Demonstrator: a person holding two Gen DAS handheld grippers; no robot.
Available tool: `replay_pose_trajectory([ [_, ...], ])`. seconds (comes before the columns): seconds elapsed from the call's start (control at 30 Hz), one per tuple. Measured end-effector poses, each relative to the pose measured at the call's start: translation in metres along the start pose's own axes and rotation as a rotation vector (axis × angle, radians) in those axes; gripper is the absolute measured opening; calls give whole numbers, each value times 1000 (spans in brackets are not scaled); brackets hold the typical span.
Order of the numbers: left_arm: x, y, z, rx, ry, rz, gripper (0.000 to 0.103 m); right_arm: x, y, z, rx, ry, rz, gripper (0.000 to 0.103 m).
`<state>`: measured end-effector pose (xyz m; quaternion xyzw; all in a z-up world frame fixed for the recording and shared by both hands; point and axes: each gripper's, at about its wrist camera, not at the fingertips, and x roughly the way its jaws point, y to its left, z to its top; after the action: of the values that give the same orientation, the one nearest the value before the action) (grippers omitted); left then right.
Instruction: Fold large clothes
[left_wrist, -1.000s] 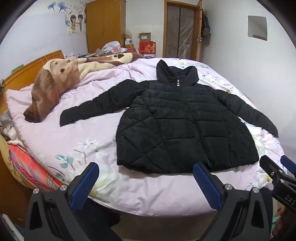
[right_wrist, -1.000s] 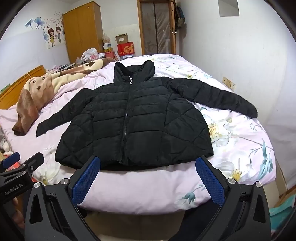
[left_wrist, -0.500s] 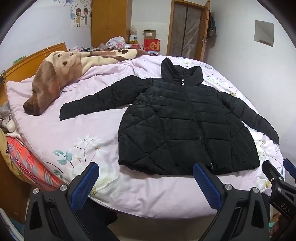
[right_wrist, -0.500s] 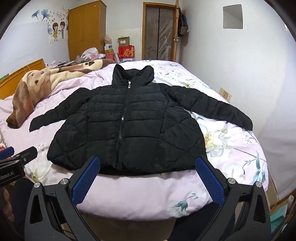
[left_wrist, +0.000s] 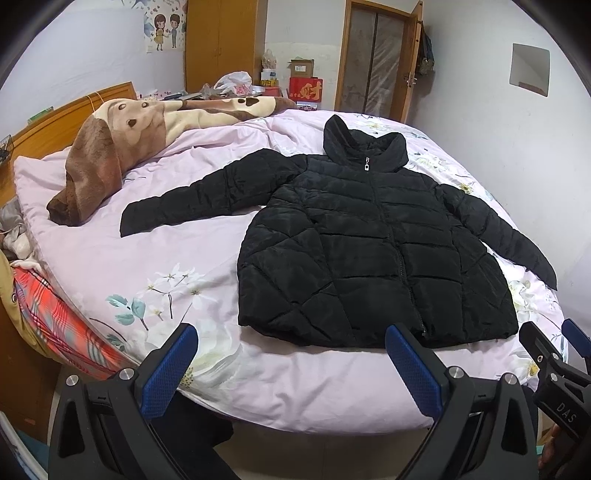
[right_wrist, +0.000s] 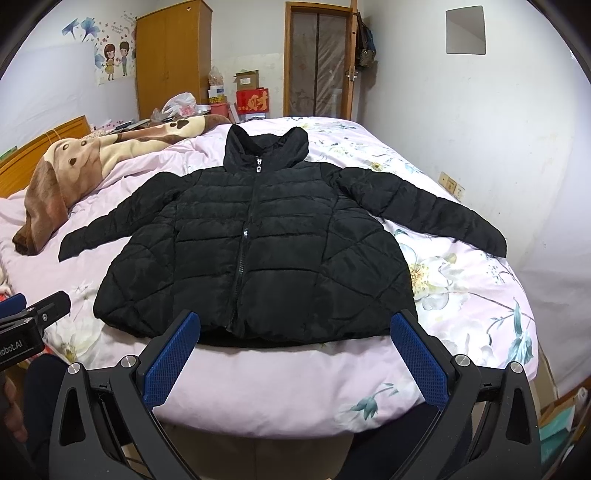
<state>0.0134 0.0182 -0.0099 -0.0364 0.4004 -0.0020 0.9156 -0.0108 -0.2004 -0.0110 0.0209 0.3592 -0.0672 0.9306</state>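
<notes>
Left wrist view takes in a red plaid cloth (left_wrist: 55, 325) hanging at the bed's near-left edge, which the right wrist view barely catches; the right wrist view alone shows two wall sockets (right_wrist: 451, 184) and a teal item on the floor at lower right. Each view also catches the tip of the other gripper at its frame edge.

One black quilted puffer jacket (left_wrist: 373, 254) (right_wrist: 255, 247) lies flat, zipped and face-up on the floral pink duvet (left_wrist: 177, 251) (right_wrist: 461, 295), hem toward the near edge, two sleeves spread outward, hood at the far end. One brown dog-print blanket (left_wrist: 110, 155) (right_wrist: 62, 177) is heaped beside the left sleeve, apart from it. One wardrobe (right_wrist: 170, 59) and one door stand at the far wall.

Left gripper (left_wrist: 291, 365) and right gripper (right_wrist: 295, 354), two in all, hover spread wide before the hem, holding nothing.

Against the frames a second ago, both cameras sit higher and tilted further down, so the jacket appears lower in the frame; the jacket itself has not shifted
</notes>
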Motion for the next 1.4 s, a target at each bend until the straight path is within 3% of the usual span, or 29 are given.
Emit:
replay_pose_trajectory([
  [1.4,7,10,-7,-2,17,11,103,12,1,-2,1,27,-1,102],
])
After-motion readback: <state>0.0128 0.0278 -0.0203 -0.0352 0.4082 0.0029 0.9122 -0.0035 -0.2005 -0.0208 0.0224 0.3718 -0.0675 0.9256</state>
